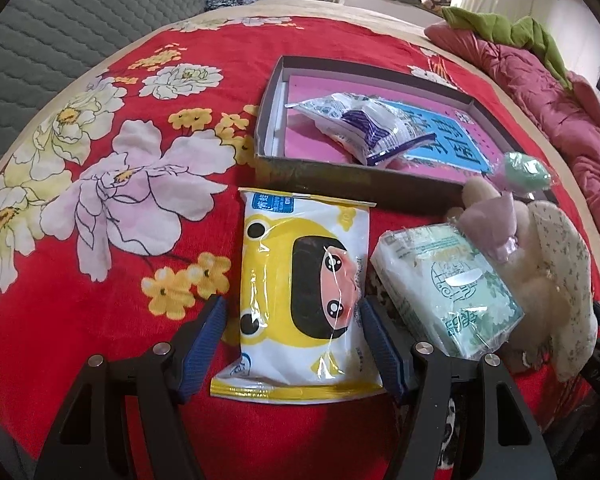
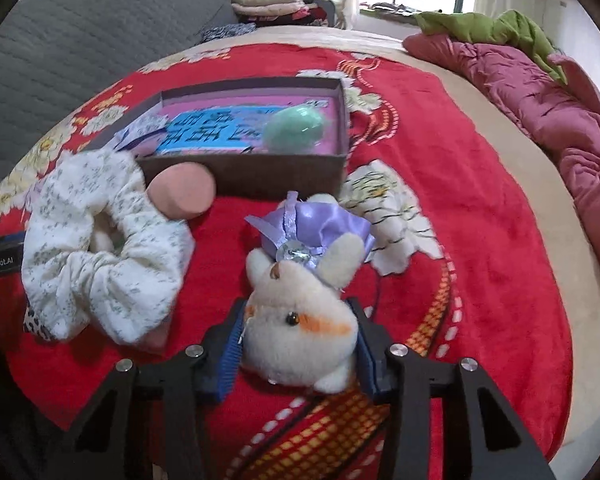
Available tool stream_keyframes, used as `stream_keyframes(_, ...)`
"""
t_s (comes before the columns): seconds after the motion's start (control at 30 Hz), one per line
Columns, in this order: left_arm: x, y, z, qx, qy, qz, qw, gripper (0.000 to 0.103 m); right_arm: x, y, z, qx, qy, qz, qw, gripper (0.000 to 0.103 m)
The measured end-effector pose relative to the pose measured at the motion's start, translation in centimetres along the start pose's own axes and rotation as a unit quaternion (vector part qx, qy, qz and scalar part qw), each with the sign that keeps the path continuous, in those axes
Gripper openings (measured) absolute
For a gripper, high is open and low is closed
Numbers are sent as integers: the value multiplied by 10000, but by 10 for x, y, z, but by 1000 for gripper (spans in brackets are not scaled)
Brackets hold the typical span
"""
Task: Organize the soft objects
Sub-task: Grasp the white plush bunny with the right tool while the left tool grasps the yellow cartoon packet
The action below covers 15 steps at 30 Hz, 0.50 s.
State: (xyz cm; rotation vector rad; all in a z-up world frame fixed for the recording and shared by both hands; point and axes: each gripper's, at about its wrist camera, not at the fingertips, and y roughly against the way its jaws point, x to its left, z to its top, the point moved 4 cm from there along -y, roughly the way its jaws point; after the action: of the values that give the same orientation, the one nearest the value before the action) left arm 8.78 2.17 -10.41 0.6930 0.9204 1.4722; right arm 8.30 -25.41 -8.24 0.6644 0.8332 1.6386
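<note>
Roughly halfway, by my read; on the red floral blanket [image 1: 100,320], going L to R: the left gripper [image 1: 292,320] has its blue pads spread wide either side of the yellow wipes pack [image 1: 300,300], not pressing it, so open; beside that pack sits the green tissue pack [image 1: 448,280], still loose; beyond both, toward the blanket's far edge, the box [image 1: 340,184] already holds a blue-white sachet [image 1: 360,124] & a green egg-shaped sponge [image 2: 296,128]; near the box's front wall lie a floral scrunchie [image 2: 100,256] & a pink puff [image 2: 180,188], still out; furthest R, the right gripper [image 2: 300,348] is clamped on the plush hamster [image 2: 300,332], pads squeezing its sides, not yet in the box; prob. five items left.
</note>
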Motion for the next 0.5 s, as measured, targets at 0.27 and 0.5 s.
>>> stream_keyframes(0.27,8,-7,9,-53,143,-206,9997,66,-13,10,10,-292,-244,-6,9993,47)
stream_keyframes(0.5,6,-15,14,-82,97,-254,9996,51,-11,18,18,-539,-319,83,9980,47)
